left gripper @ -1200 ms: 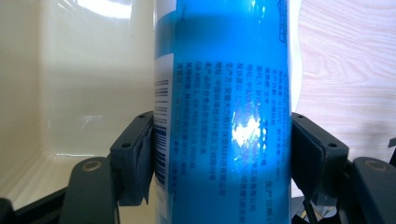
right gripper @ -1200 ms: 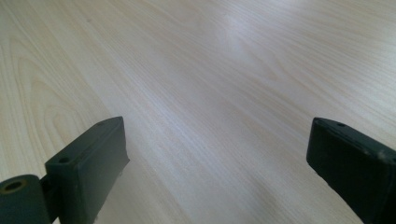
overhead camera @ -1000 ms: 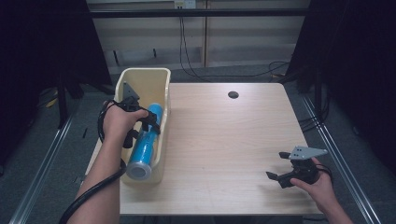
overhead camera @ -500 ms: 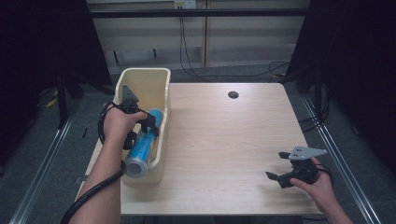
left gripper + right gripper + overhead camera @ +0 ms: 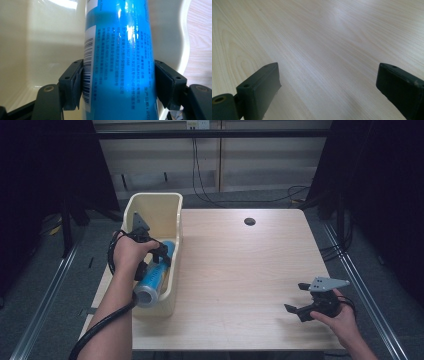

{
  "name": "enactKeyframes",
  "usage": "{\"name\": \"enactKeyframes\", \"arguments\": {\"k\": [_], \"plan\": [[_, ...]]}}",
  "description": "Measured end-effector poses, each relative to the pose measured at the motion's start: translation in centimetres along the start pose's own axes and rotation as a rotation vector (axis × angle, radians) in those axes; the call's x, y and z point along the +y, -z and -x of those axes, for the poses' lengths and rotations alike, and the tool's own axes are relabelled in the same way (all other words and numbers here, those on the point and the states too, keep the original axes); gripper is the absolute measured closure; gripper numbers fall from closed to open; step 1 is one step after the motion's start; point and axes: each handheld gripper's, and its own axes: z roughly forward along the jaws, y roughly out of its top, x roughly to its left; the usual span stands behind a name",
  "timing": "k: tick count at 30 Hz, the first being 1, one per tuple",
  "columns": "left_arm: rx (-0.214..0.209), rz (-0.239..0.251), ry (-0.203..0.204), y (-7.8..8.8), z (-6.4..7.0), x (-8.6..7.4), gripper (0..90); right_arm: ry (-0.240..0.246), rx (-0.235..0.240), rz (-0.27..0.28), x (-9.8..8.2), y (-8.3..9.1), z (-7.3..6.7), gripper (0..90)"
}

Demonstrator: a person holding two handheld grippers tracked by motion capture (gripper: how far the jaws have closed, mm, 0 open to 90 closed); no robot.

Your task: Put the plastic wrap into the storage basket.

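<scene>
ITEM 1: blue aerosol can (image 5: 154,276). Loc.: inside cream plastic bin (image 5: 172,212) at table's left edge, lying along the bin's length, silver end toward the person, other end deeper in. Looks tilted, near end about level w/ the bin rim; can't tell if it rests on the bin floor or is carried. In left gripper view the can (image 5: 117,62) shows barcode + fine print, bin wall pale behind it.

ITEM 2: left gripper (image 5: 150,251). Jaws pinch the can across its body, one pad each side, both touching label (left gripper view). Held from above by left hand (image 5: 129,256); cable trails down along forearm.

ITEM 3: right gripper (image 5: 306,306). Jaws spread wide, nothing between them; right gripper view has bare wood grain past the pads. Sits near table's front right, well apart from bin, in right hand (image 5: 340,316). Idle, by the look of it.

ITEM 4: wooden table (image 5: 240,270). Top bare apart from dark round hole (image 5: 249,221) near far edge.

PROGRESS (judgement): grip on can secured = done. Whether the can is going into or coming out of the bin can't be read from this moment. Left to do: either lower + release, or lift clear over rim.

NOT LEGIBLE / HIDDEN:
- can's far end + cap/nozzle: behind hand and gripper in high view, cut off at top of left gripper view.
- label text: too small/blurred; brand n/k.
- bin floor under can: hidden; other contents n/k.
- surroundings beyond table: dark, cables only.
</scene>
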Motion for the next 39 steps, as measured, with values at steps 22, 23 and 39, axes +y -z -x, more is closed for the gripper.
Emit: {"name": "enactKeyframes", "arguments": {"k": [22,23,39], "plan": [[-0.03,0.008,0.014,0.3,-0.6,0.5,32.2,0.004,0.005,-0.004,0.0,-0.2,-0.1,5.2],[-0.034,0.025,0.021,0.6,-0.5,0.5,34.2,0.002,0.006,-0.005,0.0,-0.2,-0.1,5.2],[-0.086,0.103,-0.083,3.9,1.7,-0.3,26.5,0.011,0.002,-0.002,0.1,0.0,-0.1,5.2]]}}
